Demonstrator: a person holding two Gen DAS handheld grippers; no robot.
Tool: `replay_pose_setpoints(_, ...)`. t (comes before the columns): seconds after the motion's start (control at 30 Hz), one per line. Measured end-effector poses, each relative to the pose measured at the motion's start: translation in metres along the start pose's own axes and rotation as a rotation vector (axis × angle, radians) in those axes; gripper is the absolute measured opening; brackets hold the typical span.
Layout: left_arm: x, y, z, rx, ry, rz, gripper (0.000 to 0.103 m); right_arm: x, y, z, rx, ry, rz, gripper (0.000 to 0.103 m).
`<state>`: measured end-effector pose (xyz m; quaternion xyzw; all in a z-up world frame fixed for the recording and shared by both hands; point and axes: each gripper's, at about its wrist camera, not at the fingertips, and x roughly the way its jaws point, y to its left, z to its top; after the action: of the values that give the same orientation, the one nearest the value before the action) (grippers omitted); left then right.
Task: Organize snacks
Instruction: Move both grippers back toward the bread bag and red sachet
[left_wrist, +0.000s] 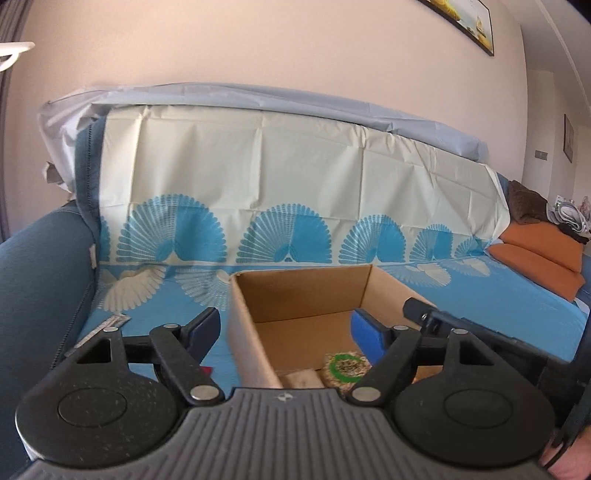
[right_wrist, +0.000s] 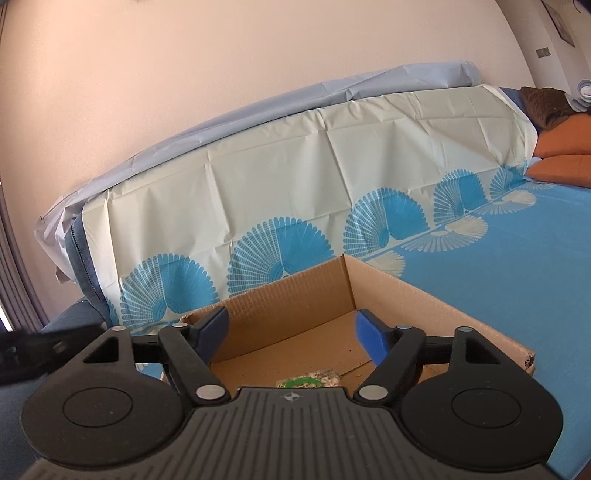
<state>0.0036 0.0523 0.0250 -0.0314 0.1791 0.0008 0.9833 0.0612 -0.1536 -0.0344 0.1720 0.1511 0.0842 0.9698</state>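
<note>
My left gripper (left_wrist: 286, 332) stands wide, its blue rubbery pads far apart with nothing between them but air; one pad sits outside the near left wall of the cardboard box (left_wrist: 243, 332), the other over its inside. My right gripper (right_wrist: 291, 332) is spread just as wide and holds nothing either, both pads hanging over the box's open top.

The box is plain brown corrugated card, rectangular, open at the top, with straight walls and a flat floor; one near corner looks frayed in the right wrist view. It rests on a smooth plastic-looking sheet (left_wrist: 517, 306), bright blue with cream and blue fan shapes, creased in a grid of fold lines where it climbs the sofa back (left_wrist: 258, 166).

Inside the box, on the floor near its front, lies a snack pack (left_wrist: 347, 369): clear wrap over pale, knobbly pieces, with a round green-ringed label. Beside it, to the left, lies a beige packet (left_wrist: 299, 378), mostly hidden by my gripper's body. Outside the box, to its left on the sheet, lies a thin flat silvery sachet (left_wrist: 110, 323).

Two orange cushions (left_wrist: 543, 254) are stacked at the far right.
</note>
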Motion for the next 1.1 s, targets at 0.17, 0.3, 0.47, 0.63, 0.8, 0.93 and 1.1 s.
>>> replay_pose_setpoints(0.17,-0.013,0.036,-0.021,0.069,0.071,0.038,0.084,-0.010,0.015,-0.005,-0.071,-0.031,-0.010,0.080)
replay_pose_setpoints(0.3,-0.018,0.060,-0.037,0.162,0.083,0.040,0.084,-0.018,0.029,-0.008,-0.136,-0.017,0.022,0.081)
replay_pose_setpoints(0.47,-0.020,0.097,-0.062,0.084,0.130,-0.029,0.056,-0.028,0.049,-0.013,-0.189,0.024,0.081,0.082)
replay_pose_setpoints(0.63,-0.021,0.137,-0.057,-0.146,0.107,-0.005,0.019,-0.032,0.071,-0.019,-0.245,0.070,0.131,0.079)
replay_pose_setpoints(0.8,-0.018,0.161,-0.054,-0.274,0.112,0.011,0.019,-0.030,0.097,-0.029,-0.321,0.125,0.239,0.032)
replay_pose_setpoints(0.93,-0.017,0.170,-0.054,-0.320,0.122,0.028,0.019,-0.028,0.116,-0.041,-0.377,0.162,0.306,0.024)
replay_pose_setpoints(1.1,-0.018,0.175,-0.055,-0.353,0.112,0.028,0.019,-0.025,0.132,-0.053,-0.434,0.194,0.343,0.024)
